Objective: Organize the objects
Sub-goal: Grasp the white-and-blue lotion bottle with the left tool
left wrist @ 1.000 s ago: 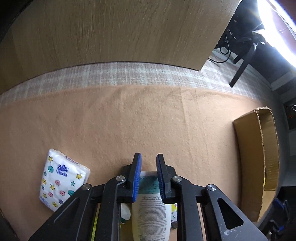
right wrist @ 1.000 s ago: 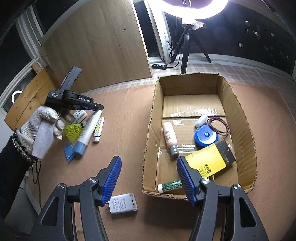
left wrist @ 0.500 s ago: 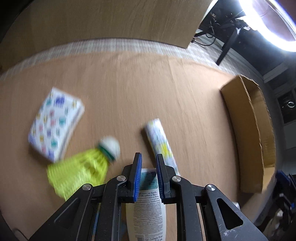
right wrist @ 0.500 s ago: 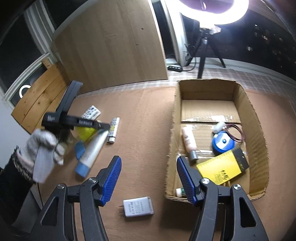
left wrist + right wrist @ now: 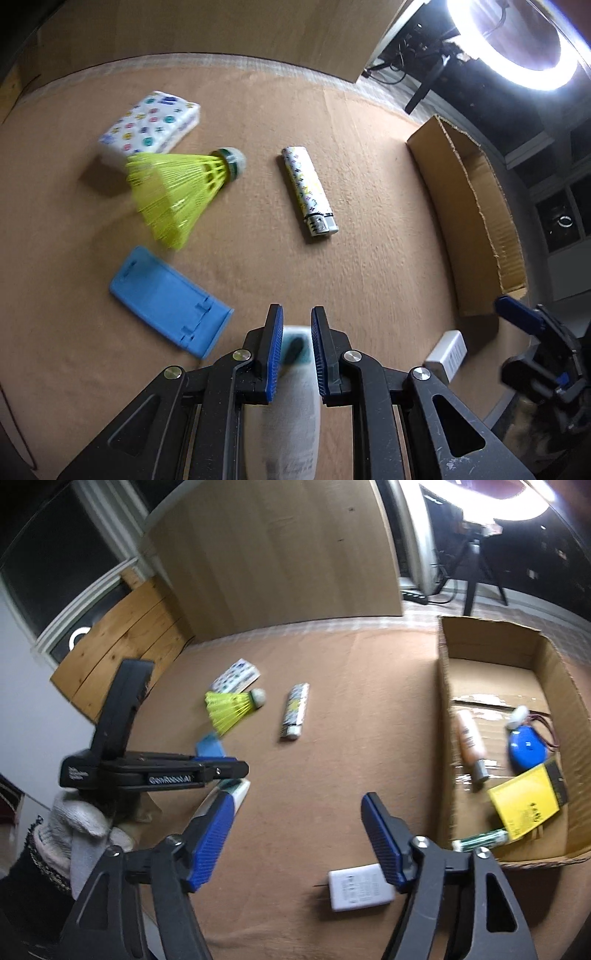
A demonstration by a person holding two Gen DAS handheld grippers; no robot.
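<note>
My left gripper (image 5: pixel 297 325) is shut on a white tube (image 5: pixel 291 391) with teal print and holds it above the brown mat. The right wrist view shows that gripper (image 5: pixel 236 771) at the left in a gloved hand, with the tube (image 5: pixel 238 794) hanging under it. My right gripper (image 5: pixel 297 801) is opening, with nothing between its fingers. A white charger (image 5: pixel 360 886) lies on the mat just below its right finger. The open cardboard box (image 5: pixel 443 738) stands to the right.
On the mat lie a yellow shuttlecock (image 5: pixel 173 188), a patterned lighter (image 5: pixel 308 190), a tissue pack (image 5: pixel 151 125) and a blue holder (image 5: pixel 170 299). The box holds a peach bottle (image 5: pixel 469 738), a blue round case (image 5: pixel 526 749), a yellow booklet (image 5: pixel 524 805) and a green tube (image 5: pixel 480 840).
My left gripper has carried the tube up off the pile and toward the box. The right gripper has swung left from the box toward the charger, and its jaws have widened.
</note>
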